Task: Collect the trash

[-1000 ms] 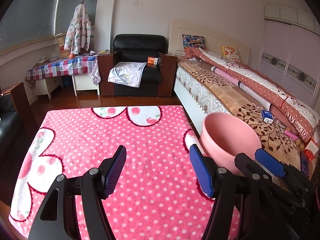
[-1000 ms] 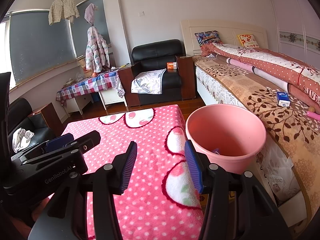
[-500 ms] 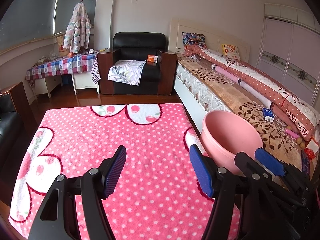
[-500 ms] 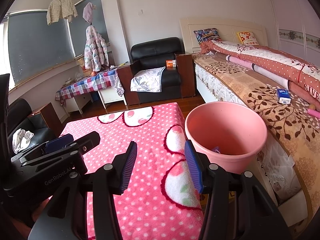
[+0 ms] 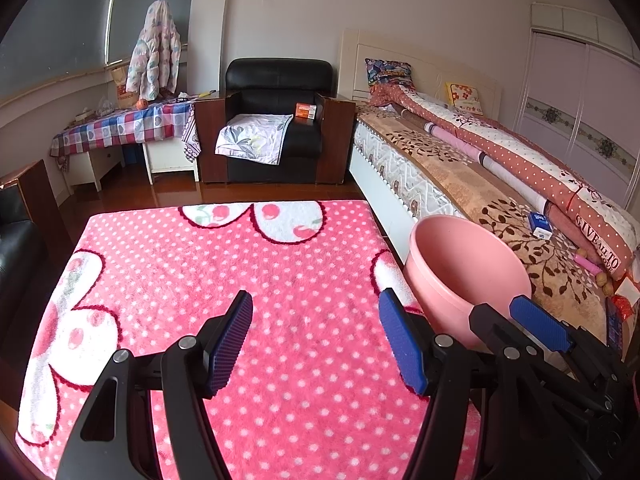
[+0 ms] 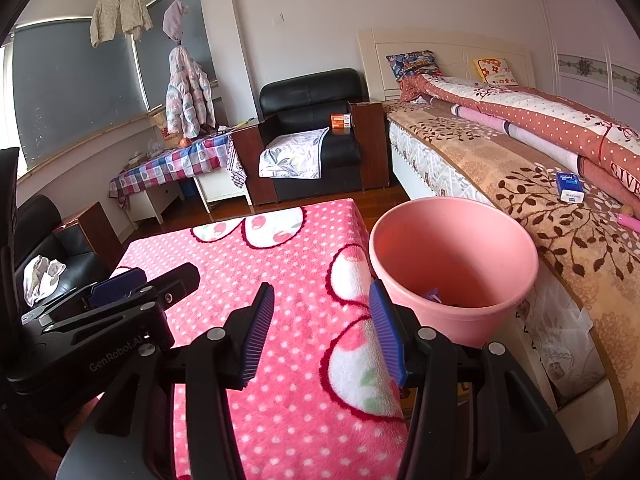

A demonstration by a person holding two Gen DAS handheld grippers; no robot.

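Trash scraps (image 6: 434, 295) lie inside the pink bucket (image 6: 454, 317); left tongs (image 5: 316, 340) and right tongs (image 6: 322, 330) gape empty.

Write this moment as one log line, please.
left gripper: open, empty | right gripper: open, empty | round pink plastic bucket: scraps inside | pink dotted fleece blanket: bare

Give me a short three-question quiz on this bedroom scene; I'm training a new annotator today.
1. True or false: both the left claw and the right claw are empty.
2. Where does the pink bucket stand? A) on the bed B) between the pink blanket and the bed C) on the armchair
3. What small box lies on the bed's brown leaf-patterned cover?

Key: 1 true. 2 B. 3 the blue and white box.
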